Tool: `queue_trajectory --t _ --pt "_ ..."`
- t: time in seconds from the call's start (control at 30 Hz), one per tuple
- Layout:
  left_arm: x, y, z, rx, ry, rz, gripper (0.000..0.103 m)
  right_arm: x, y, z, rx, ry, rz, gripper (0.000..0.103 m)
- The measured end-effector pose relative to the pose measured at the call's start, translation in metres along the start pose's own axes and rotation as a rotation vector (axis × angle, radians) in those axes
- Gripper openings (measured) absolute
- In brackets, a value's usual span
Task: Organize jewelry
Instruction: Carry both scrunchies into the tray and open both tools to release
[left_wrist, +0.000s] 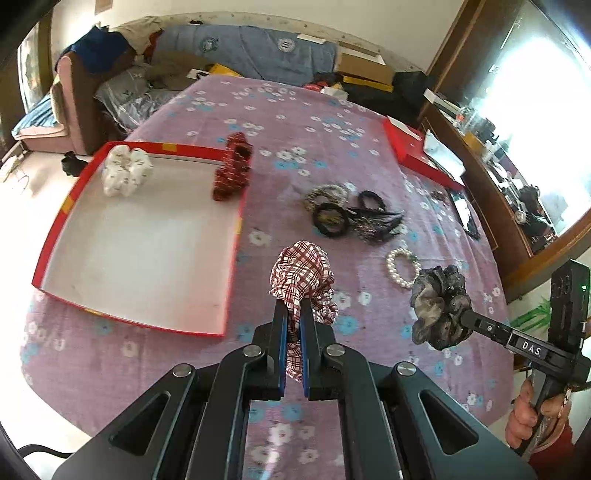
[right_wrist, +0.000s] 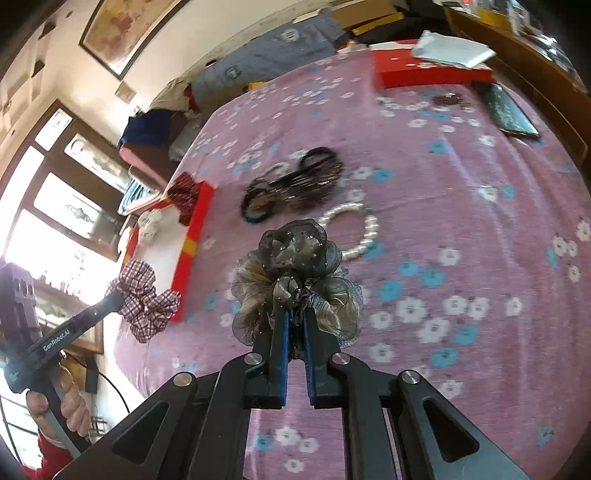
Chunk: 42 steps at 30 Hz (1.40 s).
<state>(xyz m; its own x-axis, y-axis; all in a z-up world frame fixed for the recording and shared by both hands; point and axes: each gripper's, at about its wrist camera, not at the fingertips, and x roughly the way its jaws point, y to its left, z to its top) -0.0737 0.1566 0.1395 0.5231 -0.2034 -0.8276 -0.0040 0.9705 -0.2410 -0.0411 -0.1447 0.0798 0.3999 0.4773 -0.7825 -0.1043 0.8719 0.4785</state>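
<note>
Jewelry and hair pieces are split between the red tray (left_wrist: 51, 254) at the left of the table (left_wrist: 295, 122) and a loose cluster to its right. The tray holds a white scrunchie (left_wrist: 125, 174) in its far corner, while a dark red scrunchie (left_wrist: 233, 168) straddles its right wall, half in and half out; a knock could tip it back onto the cloth. The left tool (left_wrist: 293, 310) is pinching a plaid scrunchie (left_wrist: 303, 282) above the table just right of the tray; the grip is only on a fold of fabric, so it may slip out on the way over. Farther right lie tangled black hair ties (left_wrist: 332, 218) and a pearl bracelet (left_wrist: 400, 267), still unsorted. The right tool (right_wrist: 295, 317) is pressed together on a grey organza scrunchie (right_wrist: 295, 254), held clear of the table. With both tools heading toward one tray, they could collide.
</note>
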Motion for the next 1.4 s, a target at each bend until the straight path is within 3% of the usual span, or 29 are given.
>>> queue_trajectory --t 0.37,0.73,1.4 --pt "-0.018 0.063 0.011 -0.079 -0.015 0.100 0.005 0.039 0.075 0.003 -0.112 0.059 0.056 0.008" --pt "-0.016 0.103 0.025 -0.041 -0.005 0.240 0.006 0.079 0.131 0.012 -0.178 0.117 0.089 0.009" --pt "0.017 0.185 0.045 -0.160 0.067 0.223 0.006 0.146 0.220 0.029 -0.317 0.194 0.087 0.009"
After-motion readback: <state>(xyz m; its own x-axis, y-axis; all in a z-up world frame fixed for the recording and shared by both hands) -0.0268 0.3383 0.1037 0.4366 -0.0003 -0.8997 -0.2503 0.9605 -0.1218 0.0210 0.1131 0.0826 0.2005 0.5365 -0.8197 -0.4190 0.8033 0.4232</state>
